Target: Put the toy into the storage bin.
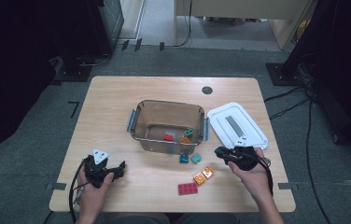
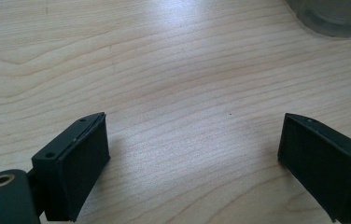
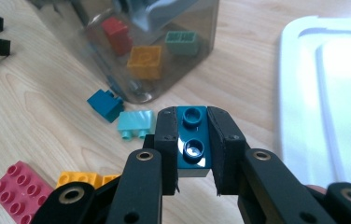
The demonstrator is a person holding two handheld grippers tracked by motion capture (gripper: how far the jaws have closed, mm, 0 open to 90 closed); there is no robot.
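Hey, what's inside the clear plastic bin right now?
The clear bin holds a red brick, an orange brick and a green brick, all near its right end. The near wall and handles blur the floor, so smaller pieces there cannot be ruled out.

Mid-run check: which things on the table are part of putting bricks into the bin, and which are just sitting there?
In the job:
right claw shut on the teal brick
clear bin holding bricks
loose bricks beside the bin
orange bricks
pink brick

Lying about:
white lid
left claw, open over bare table
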